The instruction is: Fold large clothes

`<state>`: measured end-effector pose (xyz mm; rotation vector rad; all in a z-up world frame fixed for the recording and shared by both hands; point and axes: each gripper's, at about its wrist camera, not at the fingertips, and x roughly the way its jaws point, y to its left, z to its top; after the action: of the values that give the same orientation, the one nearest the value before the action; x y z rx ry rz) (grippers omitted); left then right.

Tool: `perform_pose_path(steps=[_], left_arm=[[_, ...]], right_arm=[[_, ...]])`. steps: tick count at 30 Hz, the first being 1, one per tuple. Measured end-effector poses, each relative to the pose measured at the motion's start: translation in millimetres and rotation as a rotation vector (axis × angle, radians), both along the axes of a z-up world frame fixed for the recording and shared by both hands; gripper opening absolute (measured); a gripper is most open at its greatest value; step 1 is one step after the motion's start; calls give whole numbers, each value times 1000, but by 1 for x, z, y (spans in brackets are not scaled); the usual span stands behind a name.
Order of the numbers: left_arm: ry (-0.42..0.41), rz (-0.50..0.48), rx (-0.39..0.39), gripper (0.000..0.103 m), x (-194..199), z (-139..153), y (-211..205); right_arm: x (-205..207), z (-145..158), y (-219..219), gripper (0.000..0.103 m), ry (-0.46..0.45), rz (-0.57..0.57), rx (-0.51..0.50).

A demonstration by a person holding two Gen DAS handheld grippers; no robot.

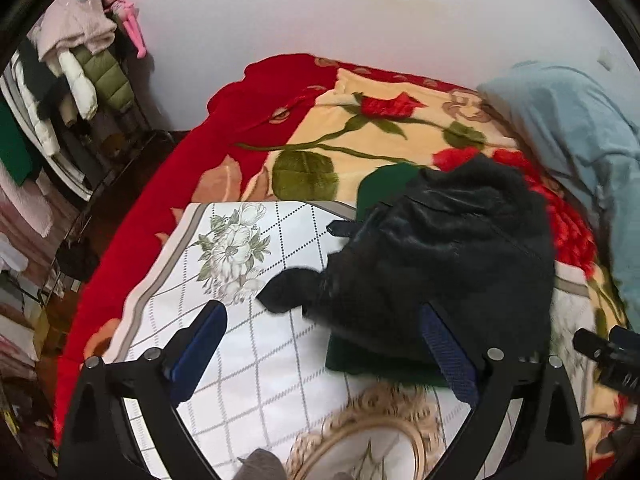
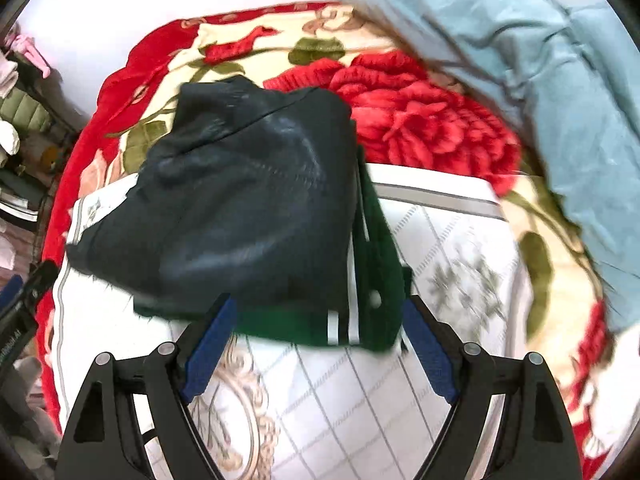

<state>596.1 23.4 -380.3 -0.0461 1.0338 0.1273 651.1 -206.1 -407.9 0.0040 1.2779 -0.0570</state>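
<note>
A black leather-look garment (image 1: 436, 264) lies bunched on top of a folded dark green garment (image 1: 380, 368) on a white floral board (image 1: 240, 280). My left gripper (image 1: 320, 344) is open, its blue fingers just short of the pile's near left edge, holding nothing. In the right wrist view the black garment (image 2: 248, 216) covers the green garment (image 2: 376, 272), which has white stripes along its near edge. My right gripper (image 2: 316, 340) is open and empty, its fingers on either side of the pile's near edge.
The board lies on a bed with a red rose blanket (image 1: 360, 136) (image 2: 420, 112). A light blue quilt (image 1: 580, 140) (image 2: 540, 60) is heaped at the right. A rack of hanging clothes (image 1: 72, 80) stands at the left by a white wall.
</note>
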Motion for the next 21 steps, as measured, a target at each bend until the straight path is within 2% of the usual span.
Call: perform_pose_path(steps=[2,4,9,15,17,21], left_arm=[[-5,-17,5,99,-21,24,0],[-18,-35,-8,99,-41,47,0],[-40,-92,-3,100,-106,119,-4],[-85,-172,-8,100,-180,211,-1],[-102,-182,-10,100,-201,240,3],[-118,-180,-46,100,-236,278,12]], right_arm=[[-28,19,5,86,-31,-17,-21],[-62,51,13,86,-59,-36,-35],[-145,145,22,91,-125,-95,-67],[-239,268,35,92,-232,-113,-87],[-266,301,40,92,-264,-110,-96],[-316,354,51,94,-331,-88,-119]])
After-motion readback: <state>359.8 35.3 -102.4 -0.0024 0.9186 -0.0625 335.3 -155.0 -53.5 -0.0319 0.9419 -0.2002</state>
